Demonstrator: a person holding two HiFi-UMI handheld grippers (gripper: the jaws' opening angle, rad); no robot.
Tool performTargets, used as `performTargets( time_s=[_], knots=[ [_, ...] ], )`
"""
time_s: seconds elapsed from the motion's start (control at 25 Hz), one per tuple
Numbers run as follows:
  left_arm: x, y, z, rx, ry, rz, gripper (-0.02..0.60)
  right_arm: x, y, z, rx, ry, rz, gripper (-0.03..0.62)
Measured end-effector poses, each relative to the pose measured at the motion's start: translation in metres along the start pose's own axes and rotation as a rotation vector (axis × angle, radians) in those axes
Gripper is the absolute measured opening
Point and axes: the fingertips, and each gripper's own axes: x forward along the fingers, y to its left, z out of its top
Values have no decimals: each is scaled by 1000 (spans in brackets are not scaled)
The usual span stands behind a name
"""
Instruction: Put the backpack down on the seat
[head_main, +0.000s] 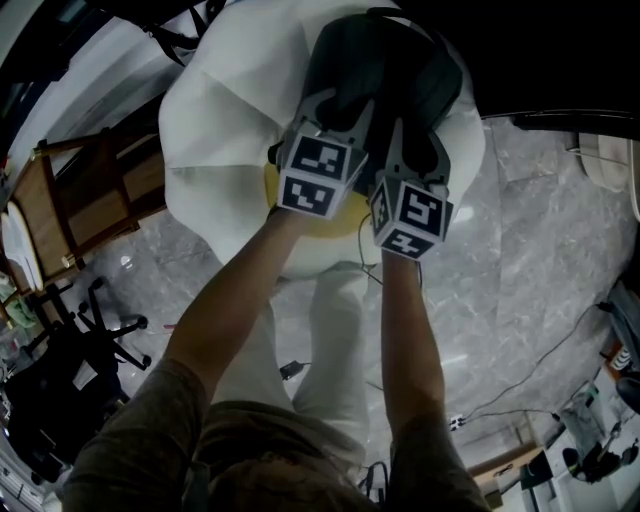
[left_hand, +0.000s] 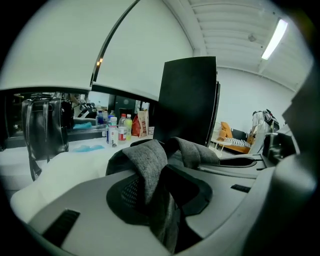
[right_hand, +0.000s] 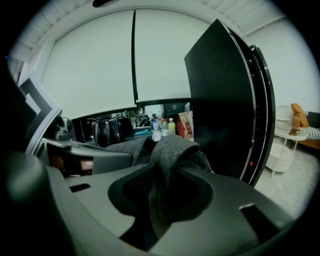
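The backpack (head_main: 400, 60) lay on the far part of the white soft seat (head_main: 230, 110), and it seemed to me that the seat was carrying its weight. So the putting down looked nearly finished. What was left, by my judgement, was to let the straps go fully and take both grippers away.

The left gripper (left_hand: 157, 172) had its jaws a little apart. A grey strap (left_hand: 147, 160) of the backpack hung loose between them, with a dark gap at one side, so I would not call it a firm grip. The right gripper (right_hand: 162, 172) was the same: its jaws were partly open, and another grey strap (right_hand: 167, 150) draped slack in the gap.

The long axis of the backpack seemed to run away from the person. The strap end pointed toward the grippers. The dark shape made this hard to tell.
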Motion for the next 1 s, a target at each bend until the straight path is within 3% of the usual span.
performTargets(
  time_s=[0.16, 0.2, 0.32, 0.44, 0.6, 0.92, 1.0],
  knots=[
    [0, 3, -3, -34, -5, 23, 137, -2, -6, -4, 16, 9, -27, 127],
    [0, 3, -4, -34, -6, 26, 145, -3, -9, -5, 20, 10, -36, 196],
    [-1, 2, -7, -22, 2, 31, 195, -4, -13, -9, 26, 17, -57, 267],
    [-2, 2, -12, -18, 22, 38, 237, -6, -11, -11, 21, 19, -57, 273],
    [-6, 1, -14, -26, 29, 45, 246, -9, -8, -10, 29, 19, -58, 281],
    [-32, 0, -2, -33, 28, 73, 227, -31, 0, 1, 72, 30, -41, 279],
    [-41, -4, 2, -35, 34, 71, 184, -38, 5, 3, 94, 44, -25, 200]
  ],
)
